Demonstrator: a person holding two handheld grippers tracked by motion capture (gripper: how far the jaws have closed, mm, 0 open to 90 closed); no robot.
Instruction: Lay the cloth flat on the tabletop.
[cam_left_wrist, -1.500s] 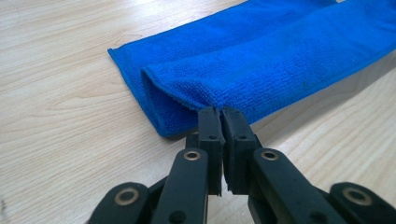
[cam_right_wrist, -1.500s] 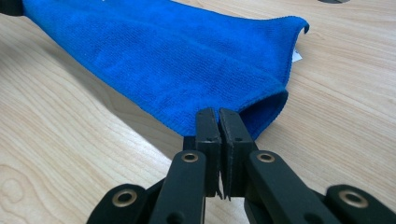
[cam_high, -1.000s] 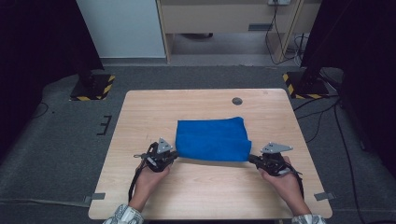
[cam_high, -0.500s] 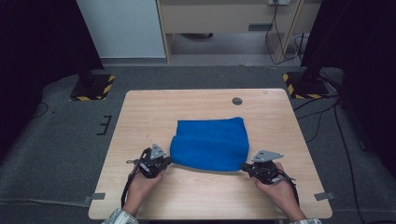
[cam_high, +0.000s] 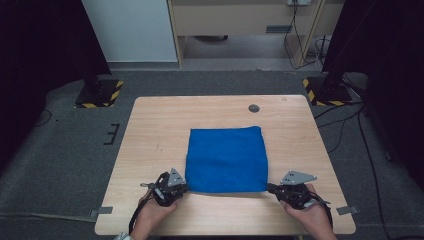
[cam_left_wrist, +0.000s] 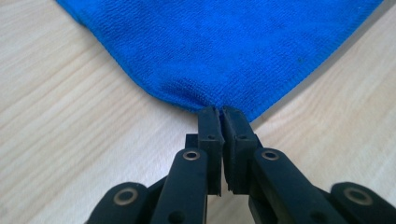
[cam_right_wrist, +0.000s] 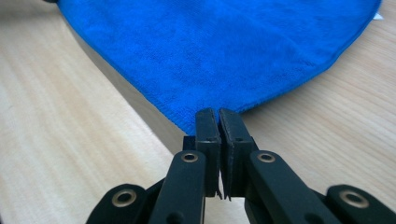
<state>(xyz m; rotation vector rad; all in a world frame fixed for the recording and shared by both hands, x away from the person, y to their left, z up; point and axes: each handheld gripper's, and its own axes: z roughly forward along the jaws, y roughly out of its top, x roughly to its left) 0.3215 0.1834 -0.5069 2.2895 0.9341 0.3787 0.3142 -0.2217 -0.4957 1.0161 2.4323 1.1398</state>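
Note:
A blue cloth (cam_high: 226, 159) lies spread in a flat square on the middle of the wooden table (cam_high: 150, 130). My left gripper (cam_high: 184, 189) is shut on its near left corner, and my right gripper (cam_high: 270, 188) is shut on its near right corner. In the left gripper view the blue cloth (cam_left_wrist: 224, 46) fans out from the pinched corner between the closed jaws of the left gripper (cam_left_wrist: 219, 112). Likewise, the right gripper view has the blue cloth (cam_right_wrist: 219, 51) running away from the closed jaws of the right gripper (cam_right_wrist: 218, 113).
A small dark round disc (cam_high: 254, 108) sits in the tabletop behind the cloth. Bare wood lies to the left and right of the cloth. Stands with yellow-black striped bases (cam_high: 100, 94) rest on the grey floor beyond the table's far corners.
Both grippers have pulled the cloth's near edge towards the table's front edge. The cloth has gone from a short folded band to a larger flat square.

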